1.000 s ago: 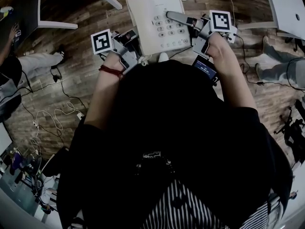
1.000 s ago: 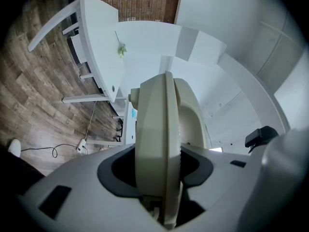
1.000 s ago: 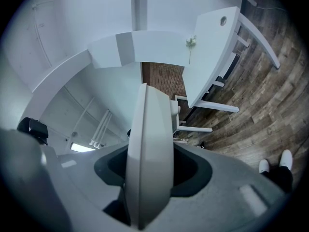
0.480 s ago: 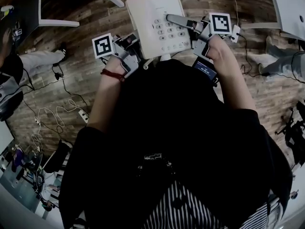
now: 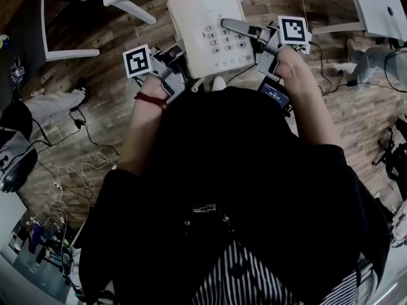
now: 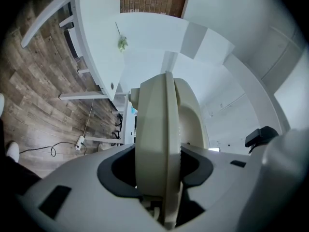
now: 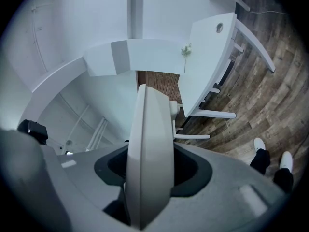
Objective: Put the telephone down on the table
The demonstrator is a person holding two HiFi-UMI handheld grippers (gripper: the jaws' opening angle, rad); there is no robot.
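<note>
The telephone [image 5: 206, 27] hangs in the air over the wooden floor [image 5: 95, 107], carried flat with its keypad up. It is held between the two grippers and ahead of both. The left gripper [image 5: 180, 68] is clamped on the near left edge. Its own view shows the cream casing edge-on, wedged between the dark pads. The right gripper [image 5: 251, 46] bites the right side the same way, with its upper jaw reaching in over the keys.

The likeliest trouble is the pinch on thin edges. If either hand eases, or the two turn unevenly, the telephone could tip and slide out onto the floor. The jaw lying on the keypad may press buttons. At set-down the lower jaws sit beneath the casing, so they would probably meet the tabletop first and the telephone could drop the last bit. Loose cables [image 5: 76, 170] lie on the floor off to the left gripper's side and could snag a foot. White tables [image 6: 96, 37] stand beyond the jaws; I cannot tell which is meant.

No brand name can be read. The key markings are too small. Each gripper's cube bears a black-and-white square marker [image 5: 137, 61], and a small lit screen [image 5: 275, 93] behind the right gripper shows nothing legible.
</note>
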